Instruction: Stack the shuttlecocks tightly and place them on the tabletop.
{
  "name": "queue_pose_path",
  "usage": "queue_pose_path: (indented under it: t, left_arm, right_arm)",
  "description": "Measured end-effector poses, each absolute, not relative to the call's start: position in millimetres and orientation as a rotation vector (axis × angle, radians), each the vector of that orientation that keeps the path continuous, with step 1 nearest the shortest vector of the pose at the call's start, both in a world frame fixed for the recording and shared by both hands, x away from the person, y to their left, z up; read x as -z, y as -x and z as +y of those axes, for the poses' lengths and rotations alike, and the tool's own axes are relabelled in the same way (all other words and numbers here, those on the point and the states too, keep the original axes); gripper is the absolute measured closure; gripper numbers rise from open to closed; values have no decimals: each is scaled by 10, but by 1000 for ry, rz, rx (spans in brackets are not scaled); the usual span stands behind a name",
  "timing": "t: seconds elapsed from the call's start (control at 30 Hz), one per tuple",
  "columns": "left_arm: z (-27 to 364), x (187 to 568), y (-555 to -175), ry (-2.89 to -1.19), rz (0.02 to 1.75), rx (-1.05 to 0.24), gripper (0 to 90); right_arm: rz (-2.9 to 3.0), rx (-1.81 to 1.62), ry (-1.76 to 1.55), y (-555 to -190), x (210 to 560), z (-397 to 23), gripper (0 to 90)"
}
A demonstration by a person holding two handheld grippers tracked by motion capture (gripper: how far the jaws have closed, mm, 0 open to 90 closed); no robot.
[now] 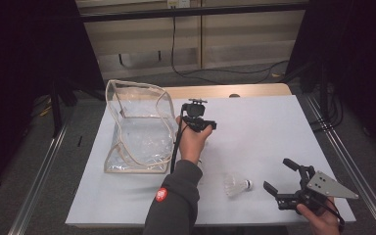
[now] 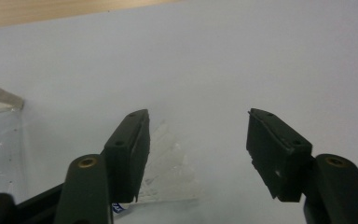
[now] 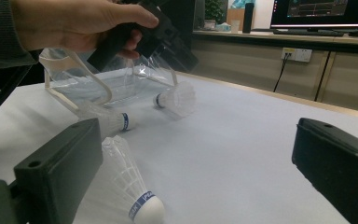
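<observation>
Shuttlecocks lie loose on the white counter (image 1: 274, 127) beside the clear zip pouch (image 1: 137, 127), probably awaiting packing. Left tongs (image 2: 198, 140) parted, empty, above one shuttlecock (image 2: 168, 172). Right tongs (image 3: 191, 177) wide, empty, straddling another shuttlecock (image 3: 130, 186), probably lining up a pick.

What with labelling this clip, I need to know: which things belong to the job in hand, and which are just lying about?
Job in hand: clear bag; shuttlecock under the open left tongs; second shuttlecock by the open right tongs; third shuttlecock near the bag.
Lying about: floor cable; wall socket; monitor.
</observation>
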State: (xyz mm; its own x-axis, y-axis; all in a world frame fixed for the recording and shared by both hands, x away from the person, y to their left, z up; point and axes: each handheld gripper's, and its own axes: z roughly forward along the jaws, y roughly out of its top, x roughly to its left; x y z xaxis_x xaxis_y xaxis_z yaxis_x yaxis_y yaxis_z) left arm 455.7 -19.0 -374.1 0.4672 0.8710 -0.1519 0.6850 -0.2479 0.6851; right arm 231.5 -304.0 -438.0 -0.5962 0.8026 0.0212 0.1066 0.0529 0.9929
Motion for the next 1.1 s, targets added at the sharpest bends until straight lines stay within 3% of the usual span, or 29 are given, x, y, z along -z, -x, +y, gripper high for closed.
queue_pose_path:
  t: [0.1, 0.37, 0.77, 1.1]
  left_arm:
    - [-169, 3718, -4510, -1999, 1283, -330, 295]
    - [-153, 3701, -4365, -1994, 1216, -241, 183]
    - [-163, 3684, -4169, -1977, 1108, -130, 78]
    - [-177, 3661, -3956, -1973, 971, -57, 60]
  right_arm:
    - [1770, -1591, -910, -2314, 4377, -3040, 11]
    - [1775, -1587, -906, -2314, 4385, -3032, 11]
    - [1778, -1584, -908, -2329, 4388, -3038, 10]
    - [1779, -1577, -910, -2321, 4389, -3049, 10]
